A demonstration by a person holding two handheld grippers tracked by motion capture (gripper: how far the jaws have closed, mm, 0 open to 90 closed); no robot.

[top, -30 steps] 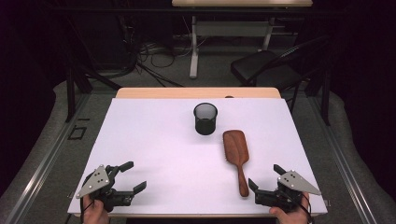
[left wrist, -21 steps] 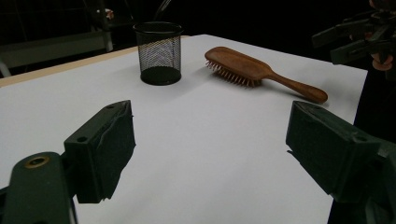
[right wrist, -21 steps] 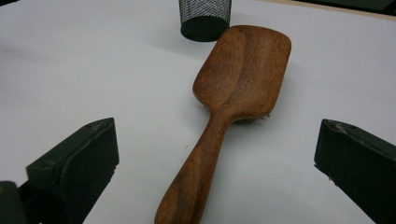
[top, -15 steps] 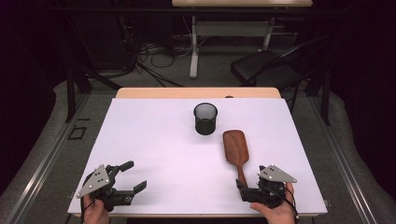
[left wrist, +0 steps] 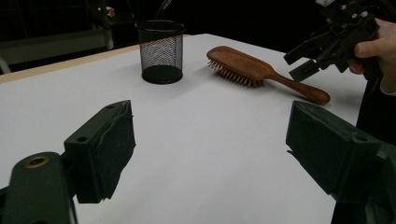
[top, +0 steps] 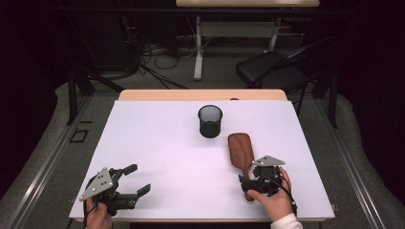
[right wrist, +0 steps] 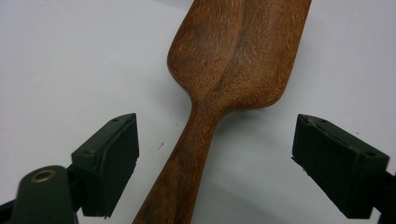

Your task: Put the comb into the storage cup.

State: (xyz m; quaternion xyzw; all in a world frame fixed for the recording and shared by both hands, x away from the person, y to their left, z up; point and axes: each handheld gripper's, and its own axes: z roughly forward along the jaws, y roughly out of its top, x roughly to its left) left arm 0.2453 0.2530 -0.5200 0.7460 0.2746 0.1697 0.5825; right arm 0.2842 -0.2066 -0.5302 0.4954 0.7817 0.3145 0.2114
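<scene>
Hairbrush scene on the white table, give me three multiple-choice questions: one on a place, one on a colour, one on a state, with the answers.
1. Where does the wooden hairbrush lie relative to the mesh cup in the high view?
A. Inside it
B. Nearer the person and to its right
C. Behind it, at the far edge

2. What colour is the mesh cup?
A. Black
B. Red
C. White

3. How does the right tool stand to the brush handle?
A. Clamped on it, lifting it
B. Jaws either side, pads apart from it
C. Shut, away from it

Answers:
1 B, the high view shows the brush right of the cup and closer.
2 A, its mesh is black.
3 B, the right gripper view shows gaps on both sides; the jaws have just been closing.
</scene>
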